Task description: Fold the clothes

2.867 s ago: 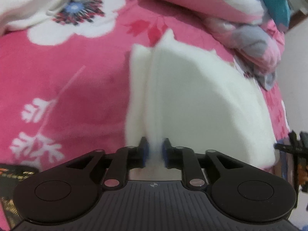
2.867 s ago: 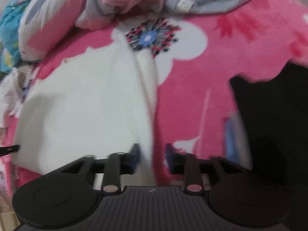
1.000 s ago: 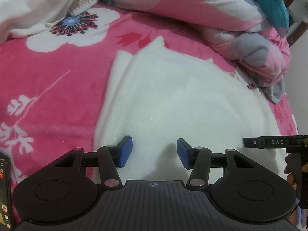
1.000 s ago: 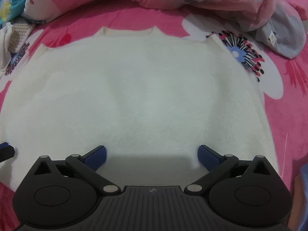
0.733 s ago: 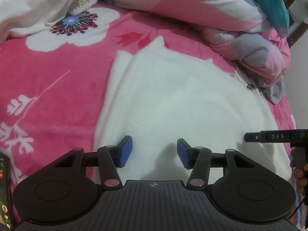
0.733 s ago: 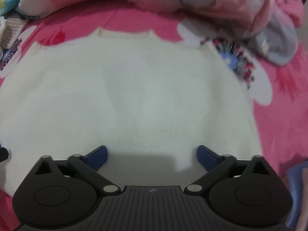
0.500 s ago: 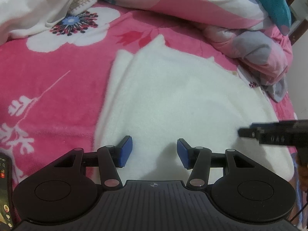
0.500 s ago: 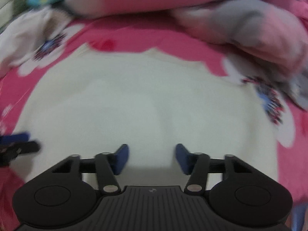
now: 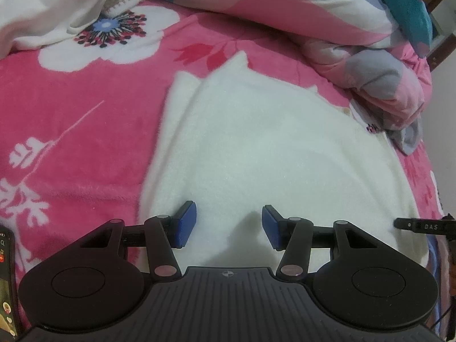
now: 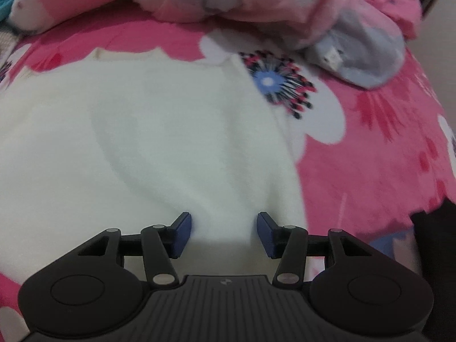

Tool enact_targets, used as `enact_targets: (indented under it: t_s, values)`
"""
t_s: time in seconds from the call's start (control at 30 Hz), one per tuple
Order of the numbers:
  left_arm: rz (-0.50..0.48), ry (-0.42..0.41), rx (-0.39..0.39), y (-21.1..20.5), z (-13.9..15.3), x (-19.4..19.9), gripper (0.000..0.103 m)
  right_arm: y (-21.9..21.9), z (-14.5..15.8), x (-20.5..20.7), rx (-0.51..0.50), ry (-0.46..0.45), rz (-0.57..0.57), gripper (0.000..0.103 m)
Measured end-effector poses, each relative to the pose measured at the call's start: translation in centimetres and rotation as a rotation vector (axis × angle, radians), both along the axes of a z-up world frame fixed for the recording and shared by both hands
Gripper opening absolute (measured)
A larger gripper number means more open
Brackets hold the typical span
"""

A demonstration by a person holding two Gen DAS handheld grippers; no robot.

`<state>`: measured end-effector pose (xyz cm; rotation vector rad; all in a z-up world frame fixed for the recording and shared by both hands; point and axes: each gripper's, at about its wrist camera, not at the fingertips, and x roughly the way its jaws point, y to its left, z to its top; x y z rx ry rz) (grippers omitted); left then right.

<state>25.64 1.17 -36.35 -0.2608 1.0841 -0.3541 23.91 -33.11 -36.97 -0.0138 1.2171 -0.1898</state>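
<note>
A white fleece garment (image 9: 270, 148) lies spread flat on the pink flowered blanket (image 9: 65, 131). My left gripper (image 9: 228, 225) is open and empty, low over the garment's near left part. My right gripper (image 10: 223, 233) is open and empty over the garment's (image 10: 148, 142) near right part, close to its right edge. The tip of the right gripper (image 9: 419, 226) shows at the right edge of the left wrist view.
A heap of pink, grey and teal bedding (image 9: 327, 20) lies along the far side. A white cloth (image 9: 48, 5) lies at the far left. A phone (image 9: 5, 285) lies at the near left. A grey-pink bundle (image 10: 356, 40) sits far right.
Both grippers let go of the garment, which now lies flat. The right gripper has narrowed its wide opening and swung toward the garment's right edge. The left gripper has stayed still.
</note>
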Motion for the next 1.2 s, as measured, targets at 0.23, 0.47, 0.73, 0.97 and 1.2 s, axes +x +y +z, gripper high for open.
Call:
enact_targets:
  t_s: [0.23, 0.47, 0.73, 0.97, 1.2]
  values:
    - [-0.006, -0.144, 0.028, 0.1, 2.8, -1.5, 0.047, -1.3, 1.7, -0.2, -0.027, -0.034, -0.105, 0.035]
    - [-0.174, -0.258, 0.037, -5.2, 3.3, 1.0, 0.050, 2.4, 1.1, 3.1, 0.032, -0.098, 0.064, 0.035]
    - [-0.103, -0.156, 0.119, -3.6, -0.9, 5.1, 0.041, 3.3, -2.3, 5.6, 0.013, -0.041, 0.095, 0.035]
    - [-0.038, -0.285, 0.137, -3.0, 1.7, 3.7, 0.049, 2.3, -0.3, 5.4, 0.034, -0.103, 0.051, 0.035]
    - [-0.033, -0.244, 0.229, -3.3, -0.4, 5.0, 0.042, 0.7, -2.6, 6.0, -0.006, -0.065, 0.002, 0.035]
